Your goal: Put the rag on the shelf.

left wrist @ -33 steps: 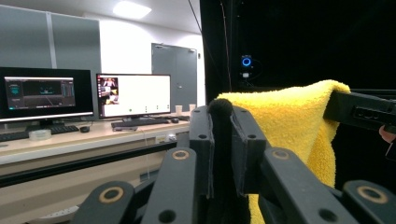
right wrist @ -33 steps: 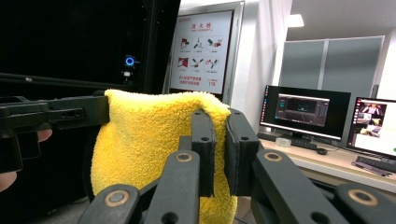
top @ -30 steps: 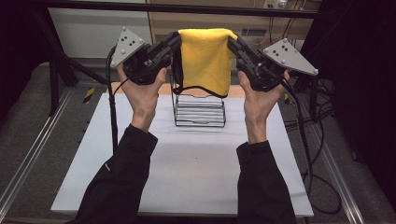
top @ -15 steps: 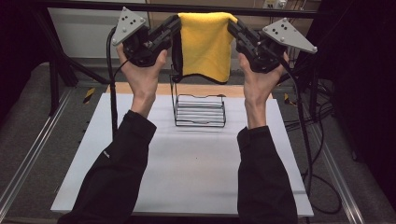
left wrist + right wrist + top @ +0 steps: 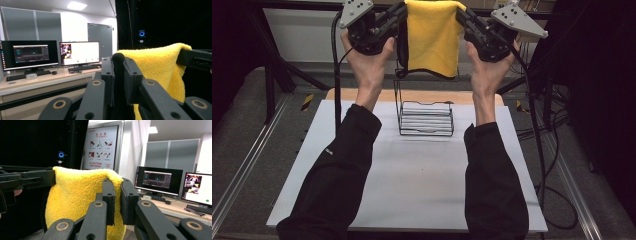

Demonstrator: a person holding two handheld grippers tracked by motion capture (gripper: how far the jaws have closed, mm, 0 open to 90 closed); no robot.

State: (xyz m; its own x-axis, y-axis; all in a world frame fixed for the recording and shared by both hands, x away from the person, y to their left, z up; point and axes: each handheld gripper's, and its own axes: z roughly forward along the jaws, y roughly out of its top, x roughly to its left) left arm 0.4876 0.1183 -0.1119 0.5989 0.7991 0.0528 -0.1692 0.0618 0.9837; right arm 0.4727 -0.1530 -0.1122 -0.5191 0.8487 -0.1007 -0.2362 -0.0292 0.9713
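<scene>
A yellow towel (image 5: 432, 40) with a dark hem hangs folded between my two grippers, high above a black wire rack (image 5: 426, 117). My left gripper (image 5: 401, 11) is shut on the towel's upper left corner. Its jaws pinch the dark hem (image 5: 118, 75), and the yellow cloth (image 5: 155, 65) spreads to their right. My right gripper (image 5: 460, 12) is shut on the upper right corner. In the right gripper view (image 5: 117, 195) the towel (image 5: 77, 197) drapes leftward to the other gripper (image 5: 27, 180). The towel's lower edge hangs clear of the rack's top wire.
The rack stands near the far end of a white tabletop (image 5: 412, 190), in front of a wooden strip (image 5: 362, 95). Black frame bars and cables (image 5: 542, 150) run along the table's sides. Monitors on a desk (image 5: 50, 53) lie beyond the workspace.
Both grippers have risen and moved away from me with the towel stretched between them. Its lower edge has lifted further off the rack.
</scene>
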